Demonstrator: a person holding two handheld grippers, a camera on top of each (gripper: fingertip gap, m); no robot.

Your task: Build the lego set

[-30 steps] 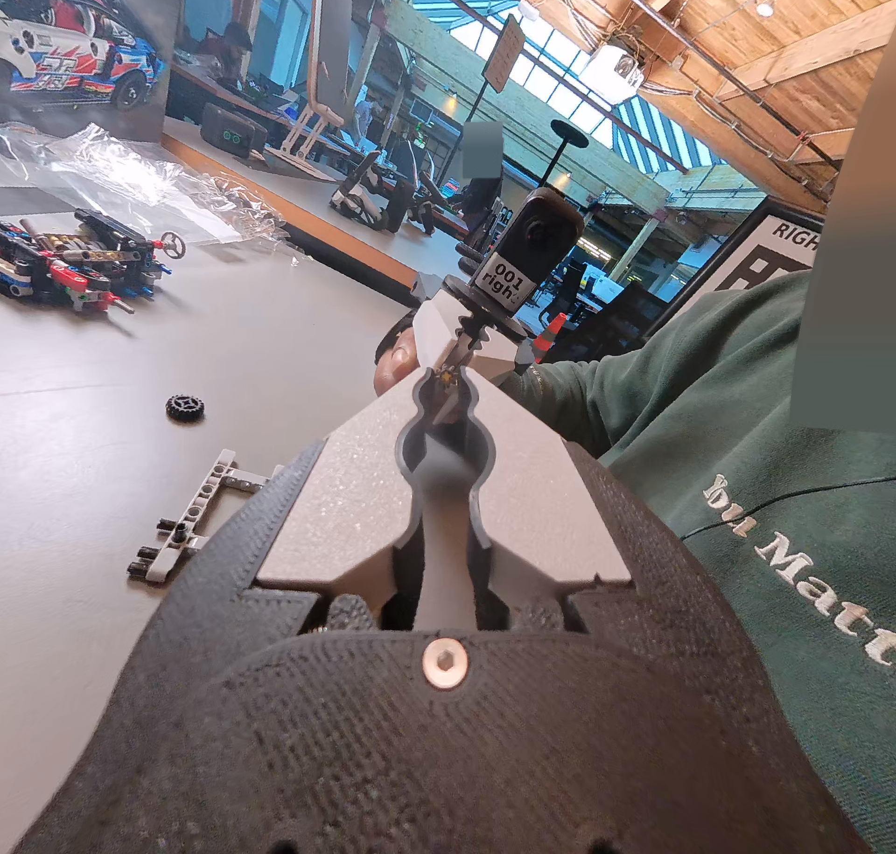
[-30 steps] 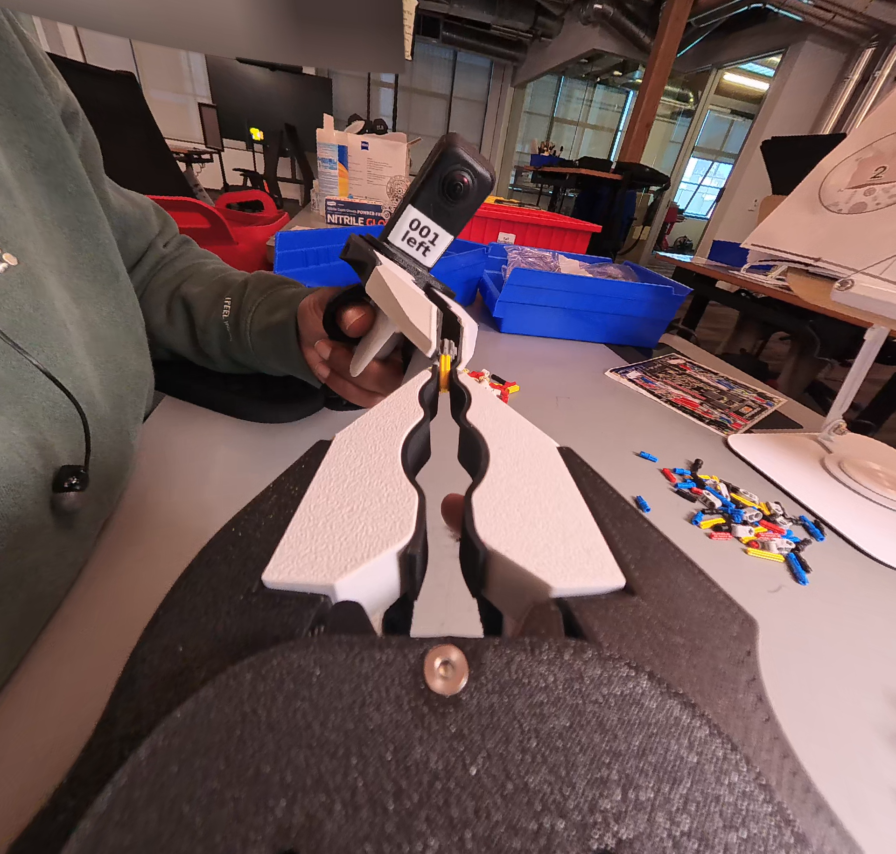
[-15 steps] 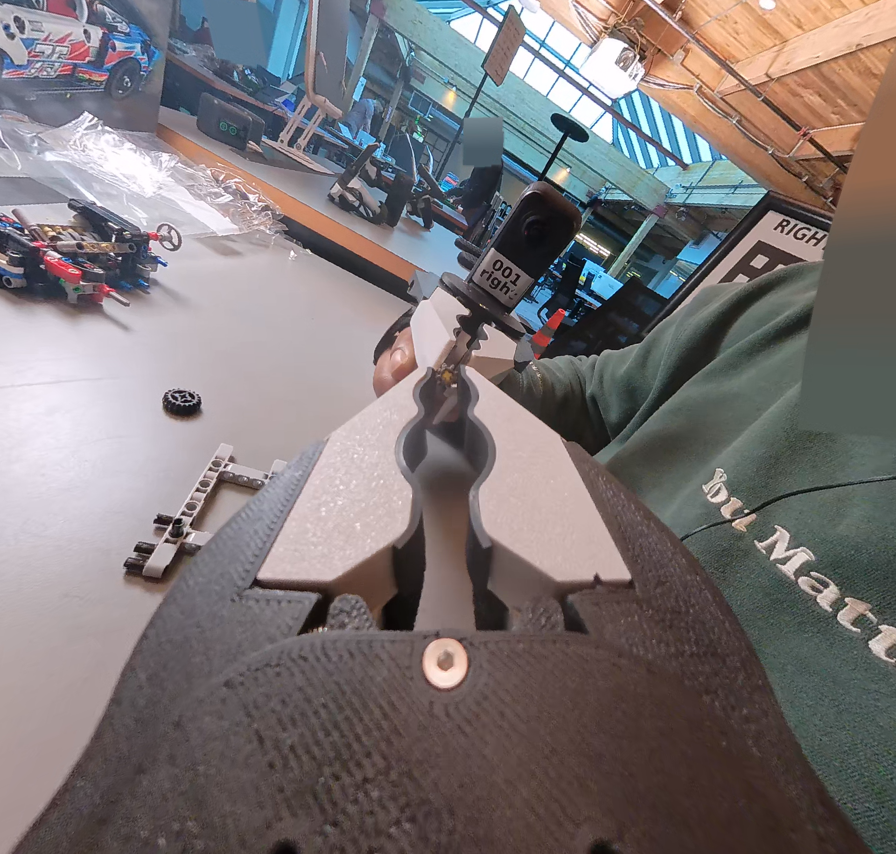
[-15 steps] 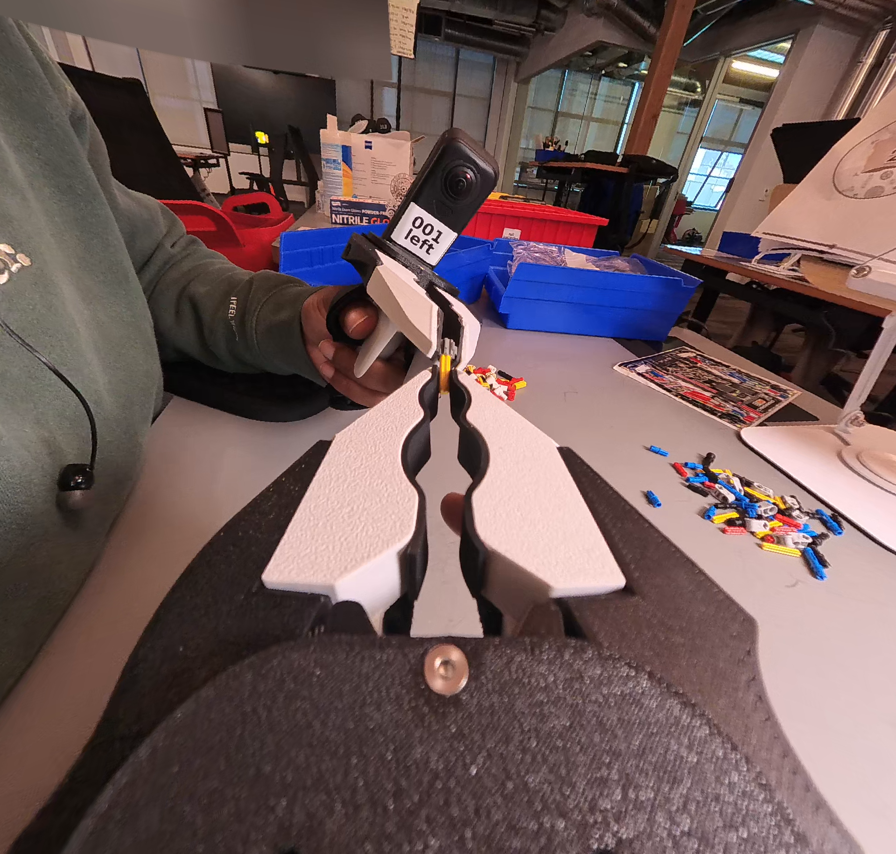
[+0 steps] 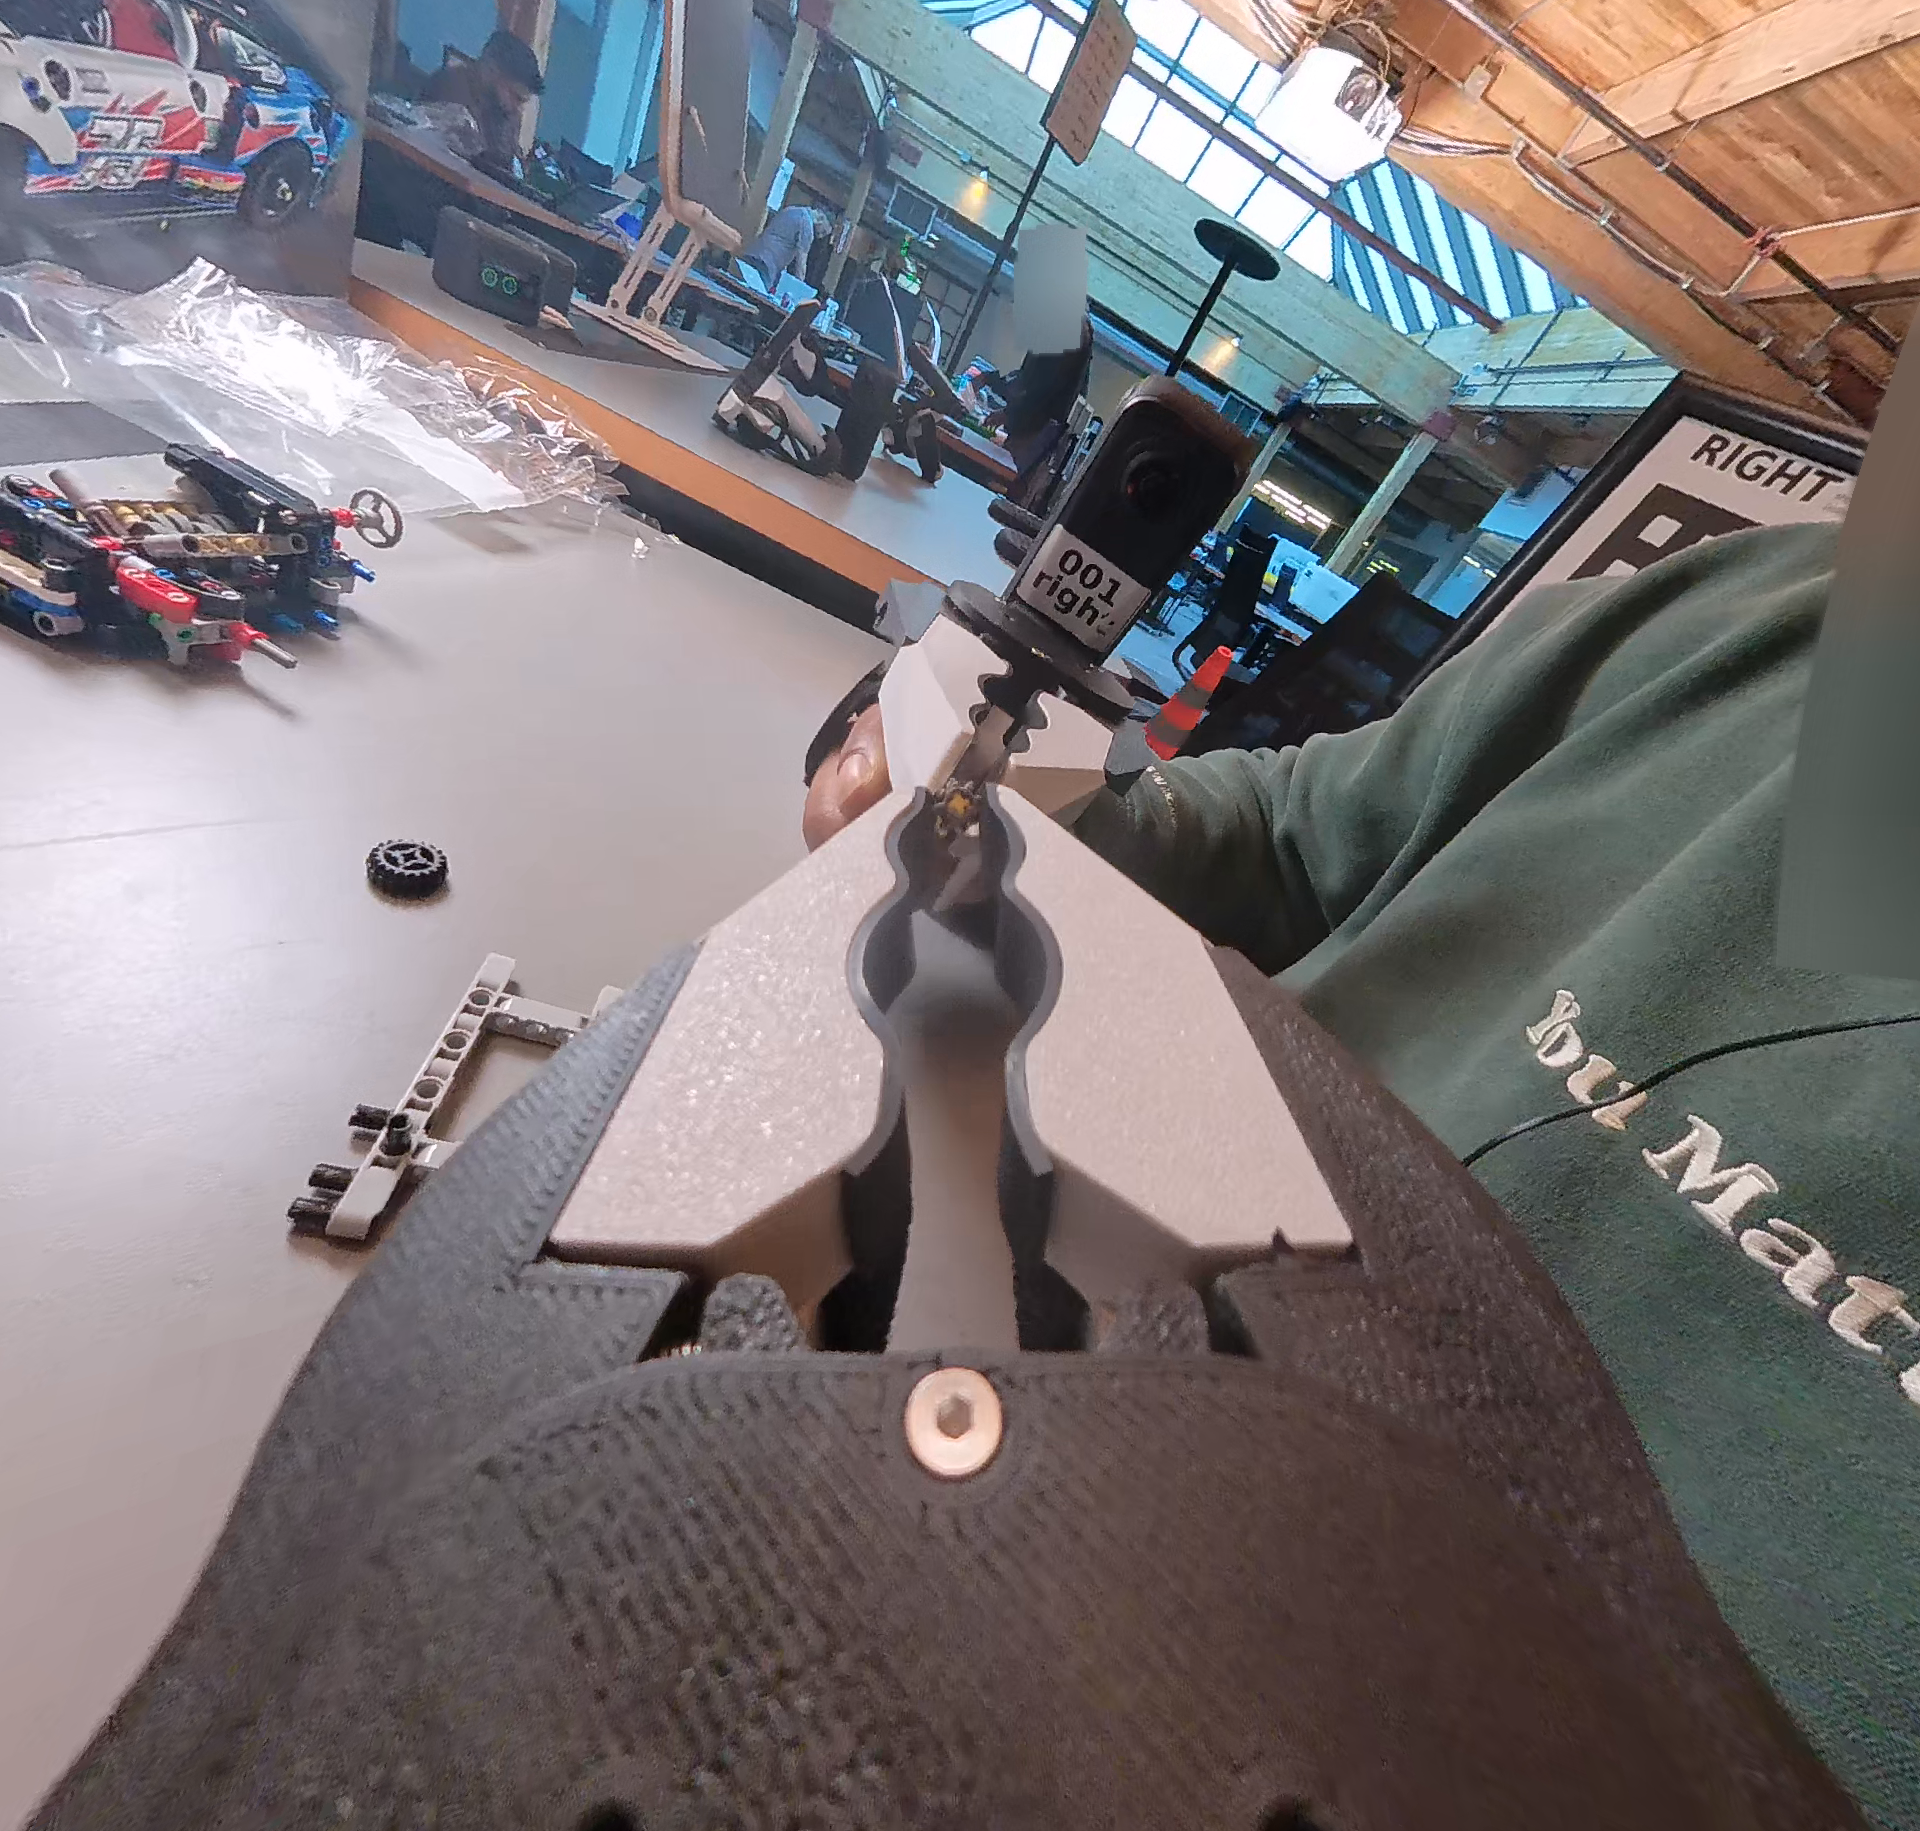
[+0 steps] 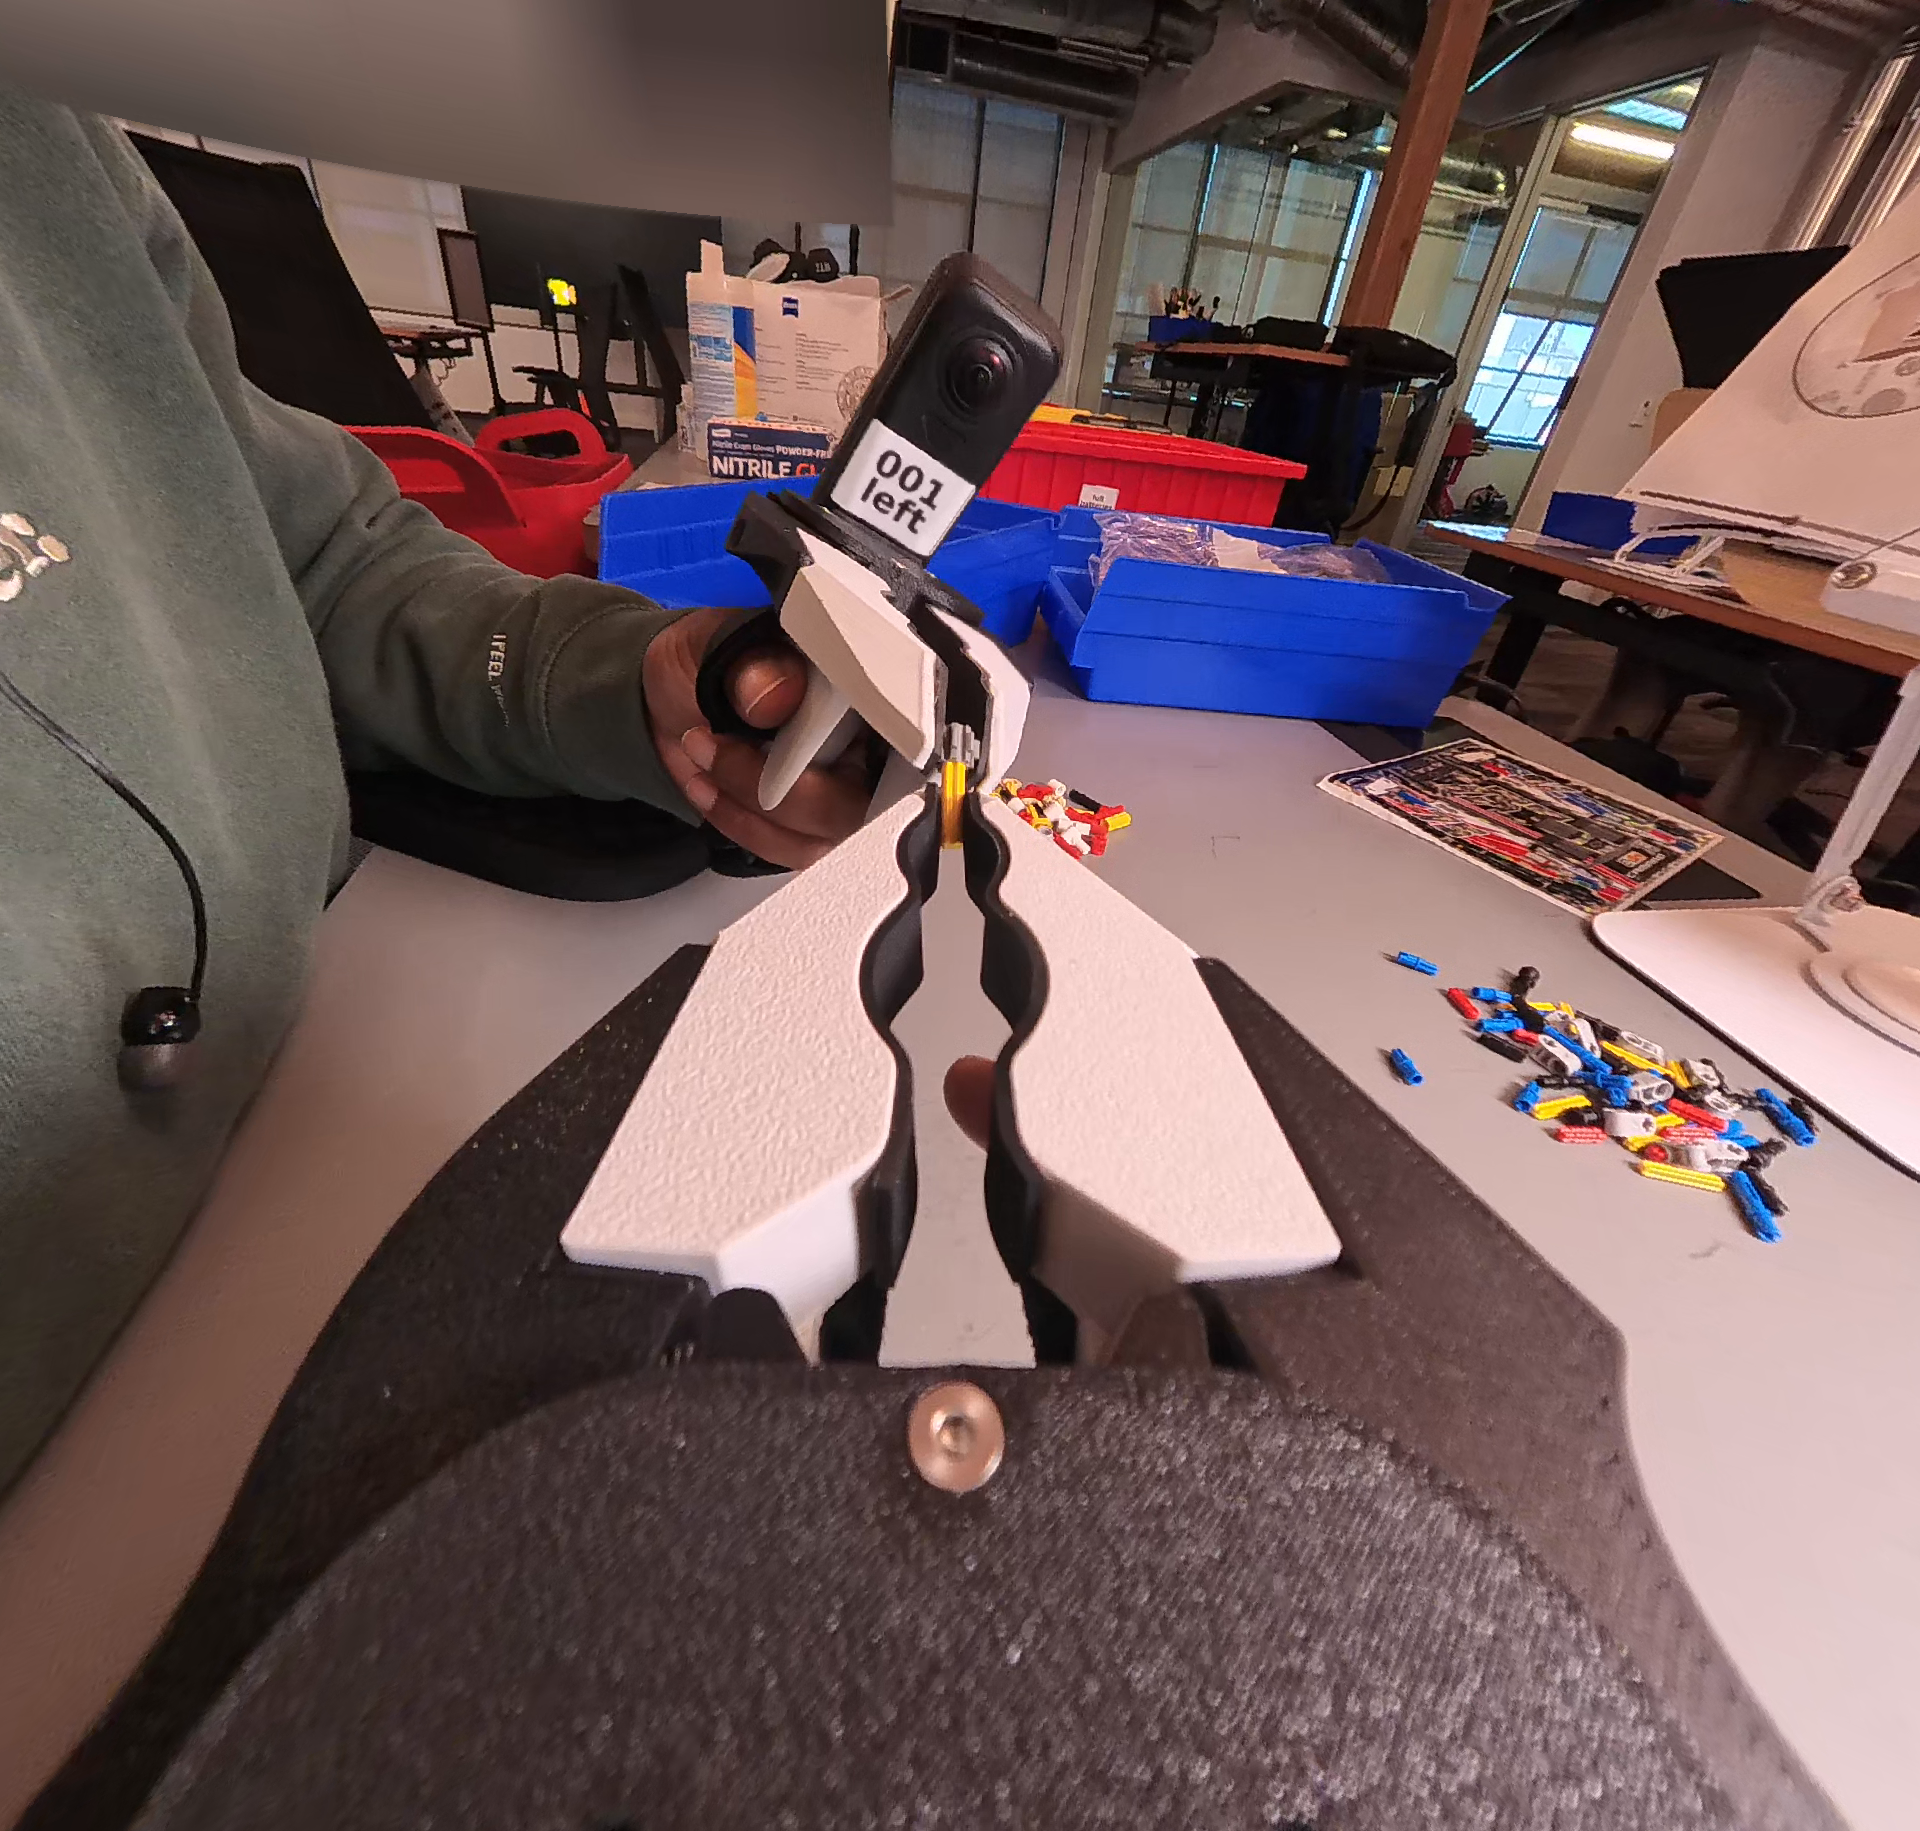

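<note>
My two grippers meet tip to tip in the air above the grey table (image 5: pixel 520 742). My right gripper (image 6: pixel 951 817) is shut on a small yellow piece (image 6: pixel 950 802). My left gripper (image 5: pixel 951 813) is shut on a small grey piece (image 6: pixel 962 742) that joins the yellow piece end to end. In the left wrist view only a dark and yellow speck of the pieces (image 5: pixel 951 805) shows between my fingertips. The right gripper (image 5: pixel 992 742) faces me there, and the left gripper (image 6: pixel 966 732) faces me in the right wrist view.
A part-built car chassis (image 5: pixel 156 566), a black gear (image 5: pixel 408 862), a white beam frame with black pins (image 5: pixel 416 1106) and clear plastic bags (image 5: pixel 260 368) lie to the left. Piles of small pieces (image 6: pixel 1621 1085), a booklet (image 6: pixel 1517 836), blue bins (image 6: pixel 1247 618) and a white stand base (image 6: pixel 1766 1002) are on the right.
Both grippers have stayed tip to tip with the same holds. They have only shifted and tilted slightly together.
</note>
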